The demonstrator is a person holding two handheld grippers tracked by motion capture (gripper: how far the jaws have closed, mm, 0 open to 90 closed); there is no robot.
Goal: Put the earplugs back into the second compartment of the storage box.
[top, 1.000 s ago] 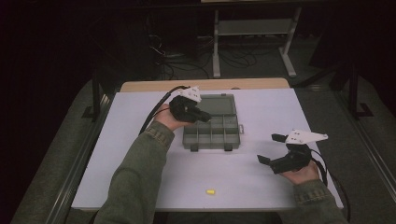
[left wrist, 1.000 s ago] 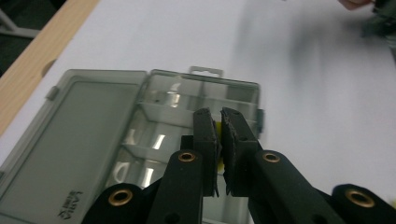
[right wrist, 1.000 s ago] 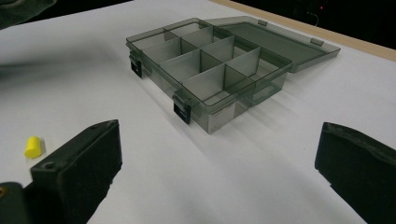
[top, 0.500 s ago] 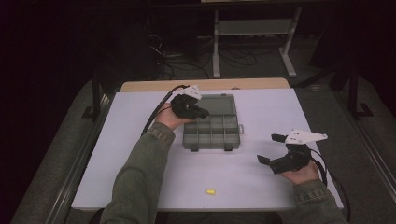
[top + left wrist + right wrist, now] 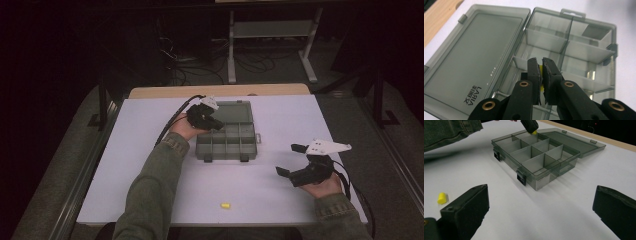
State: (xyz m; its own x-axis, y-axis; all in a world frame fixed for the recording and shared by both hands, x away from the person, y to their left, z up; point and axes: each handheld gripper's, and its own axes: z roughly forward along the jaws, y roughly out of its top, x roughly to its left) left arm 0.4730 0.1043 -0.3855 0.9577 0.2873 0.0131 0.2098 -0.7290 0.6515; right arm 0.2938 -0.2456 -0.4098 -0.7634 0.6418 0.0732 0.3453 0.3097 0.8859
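Observation:
A grey see-through compartment box [image 5: 227, 147] lies open mid-table, its lid [image 5: 235, 111] flat behind it. My left gripper [image 5: 216, 124] hovers over the box's far-left compartments, shut on a small yellow plug [image 5: 540, 67] pinched between its pads. In the right gripper view the same gripper [image 5: 530, 125] hangs above the box [image 5: 536, 155] with the yellow plug [image 5: 534, 132] at its tip. My right gripper [image 5: 287, 159] rests open near the table's right front, nothing between its jaws. A second yellow plug [image 5: 225, 205] lies loose near the front edge, also visible as the plug [image 5: 442, 197] left of my right jaws.
The white table top [image 5: 300, 115] ends in a wooden strip [image 5: 220, 91] at the back. Beyond it stands a metal rack [image 5: 272, 30] in the dark. A green sleeve [image 5: 155, 185] reaches across the left half of the table.
My left gripper has sunk a little toward the box, still holding the yellow plug. The right gripper has stayed where it was.

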